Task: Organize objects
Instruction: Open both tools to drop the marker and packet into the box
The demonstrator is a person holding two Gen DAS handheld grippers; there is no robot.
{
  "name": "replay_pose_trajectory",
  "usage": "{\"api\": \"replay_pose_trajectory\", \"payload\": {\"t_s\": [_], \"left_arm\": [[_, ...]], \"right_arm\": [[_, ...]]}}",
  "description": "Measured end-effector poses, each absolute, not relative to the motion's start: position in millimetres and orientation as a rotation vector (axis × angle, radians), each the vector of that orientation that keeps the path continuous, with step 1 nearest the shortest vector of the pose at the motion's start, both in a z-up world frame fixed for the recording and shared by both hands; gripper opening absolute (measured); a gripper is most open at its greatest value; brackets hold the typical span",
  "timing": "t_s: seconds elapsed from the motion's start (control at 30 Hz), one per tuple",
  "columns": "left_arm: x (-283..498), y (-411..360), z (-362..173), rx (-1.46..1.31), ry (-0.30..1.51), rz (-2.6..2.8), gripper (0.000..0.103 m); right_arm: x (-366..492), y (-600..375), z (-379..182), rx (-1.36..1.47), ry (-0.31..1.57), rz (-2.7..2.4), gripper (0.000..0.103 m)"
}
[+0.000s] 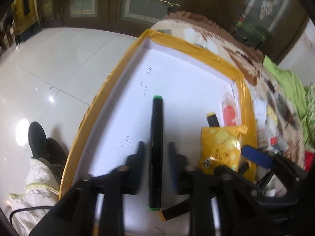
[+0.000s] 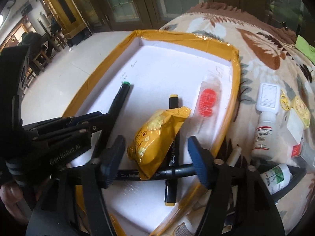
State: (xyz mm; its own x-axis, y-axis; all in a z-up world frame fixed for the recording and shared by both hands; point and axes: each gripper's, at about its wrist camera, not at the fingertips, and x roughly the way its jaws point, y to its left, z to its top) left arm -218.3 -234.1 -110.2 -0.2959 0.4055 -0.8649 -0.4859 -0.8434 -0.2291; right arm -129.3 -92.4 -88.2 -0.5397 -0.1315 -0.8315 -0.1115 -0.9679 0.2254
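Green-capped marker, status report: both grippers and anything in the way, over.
Left gripper open, straddling green-capped marker lying in tray. Right gripper open around yellow snack packet. Nothing blocking the marker.

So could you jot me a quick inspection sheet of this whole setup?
Surface: white tray with yellow-taped rim, on a patterned blanket.
Job's things: green-capped marker, yellow snack packet, two yellow-capped markers, red sachet, all in the tray.
Clutter: bottles and small items on the blanket.
Grippers: left gripper open, fingers either side of the green-capped marker; right gripper open over the packet.
Cables: dark cable by the person's leg.
Surroundings: tiled floor, wooden doors.
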Motion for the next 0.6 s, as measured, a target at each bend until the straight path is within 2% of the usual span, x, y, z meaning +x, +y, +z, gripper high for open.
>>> {"api": "replay_pose_trajectory", "payload": {"t_s": [0.03,0.13,0.37,0.6], "left_arm": [[-220,-237,-108,-1.399,0.077,2.177,0.060],[-218,-247,-97,-1.320,0.027,2.241,0.077],[-212,-247,-89,-1.272,0.037,2.253,0.078],[-172,-245,-62,-1.064,0.136,2.233,0.078]], "right_arm": [[-128,-93,-87,1.491,-0.396,-2.714,0.070],[-124,-97,-82,1.490,-0.362,-2.710,0.070],[-99,-104,-63,1.439,-0.310,-2.716,0.070],[-55,-112,-37,1.390,-0.197,-2.792,0.070]]}}
